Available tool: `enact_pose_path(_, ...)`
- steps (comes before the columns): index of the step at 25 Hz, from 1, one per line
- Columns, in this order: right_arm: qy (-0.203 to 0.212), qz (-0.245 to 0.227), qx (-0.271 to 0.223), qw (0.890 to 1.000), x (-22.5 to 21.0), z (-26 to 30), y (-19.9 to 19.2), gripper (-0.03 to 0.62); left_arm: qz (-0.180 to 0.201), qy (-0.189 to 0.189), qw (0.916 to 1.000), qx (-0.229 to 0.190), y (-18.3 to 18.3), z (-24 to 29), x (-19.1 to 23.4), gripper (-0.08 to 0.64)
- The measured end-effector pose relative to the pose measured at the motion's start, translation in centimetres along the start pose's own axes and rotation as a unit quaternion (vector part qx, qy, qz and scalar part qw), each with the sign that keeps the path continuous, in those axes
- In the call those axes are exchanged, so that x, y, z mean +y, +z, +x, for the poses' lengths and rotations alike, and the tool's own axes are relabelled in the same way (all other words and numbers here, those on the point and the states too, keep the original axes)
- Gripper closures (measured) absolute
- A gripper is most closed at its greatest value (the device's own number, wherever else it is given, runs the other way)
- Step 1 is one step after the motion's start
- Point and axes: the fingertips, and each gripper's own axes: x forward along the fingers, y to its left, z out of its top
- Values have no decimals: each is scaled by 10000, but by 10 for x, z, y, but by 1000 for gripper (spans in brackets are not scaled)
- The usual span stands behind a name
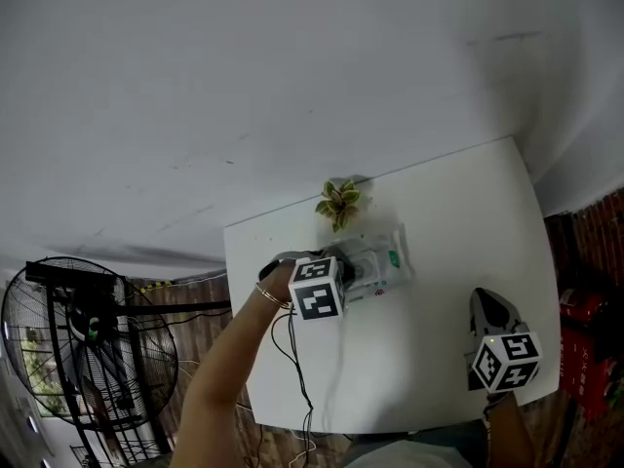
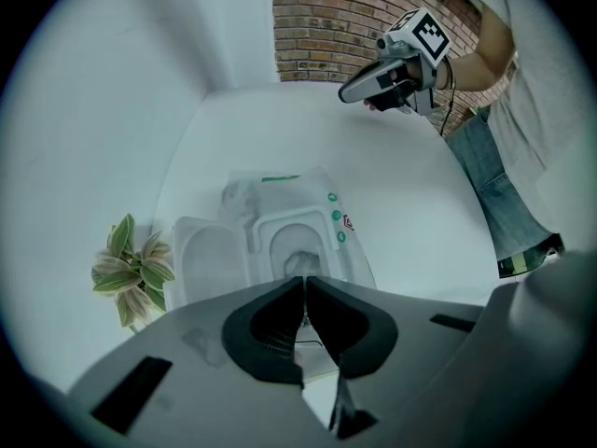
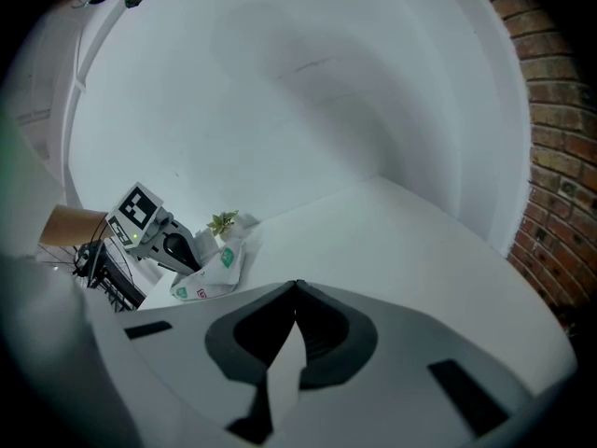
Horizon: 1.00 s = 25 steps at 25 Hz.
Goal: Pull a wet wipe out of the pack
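Left tongs [image 2: 304,278] sit mid-frame in the head view, pointing straight down over the pack [image 2: 308,194], lid flipped open. They're narrow, and the tips look pinched on the wipe [image 2: 298,261] tuft at the hole, so I'd say the pull goes straight up. The pack's long side runs up the left gripper view. Right tongs [image 3: 297,286], lower right, are closed and empty, well apart from the pack. White counter [image 1: 439,222], plant [image 1: 338,203] just beside the pack, fan [image 1: 88,349] lower left, brick wall [image 2: 326,26].
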Motion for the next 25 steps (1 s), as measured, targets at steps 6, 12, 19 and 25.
enact_pose_path(6, -31, -42, -47, 10000, 0, -7, 4, 591, -96, 198, 9997, -69, -1, -3, 1, 540)
enact_pose_path(12, 1, -80, -103, 9999, 4, -12, 5, 591, -299, 432, 9984, -200, 1, -11, 3, 540)
enact_pose_path(19, 1, -145, -161, 9998, 7, -16, 8, 591, -422, 748, 9958, -303, 3, -20, 7, 540)
enact_pose_path(25, -1, -178, -190, 9997, 10, -19, 8, 591, -665, 868, 9933, -382, -1, -23, 8, 540)
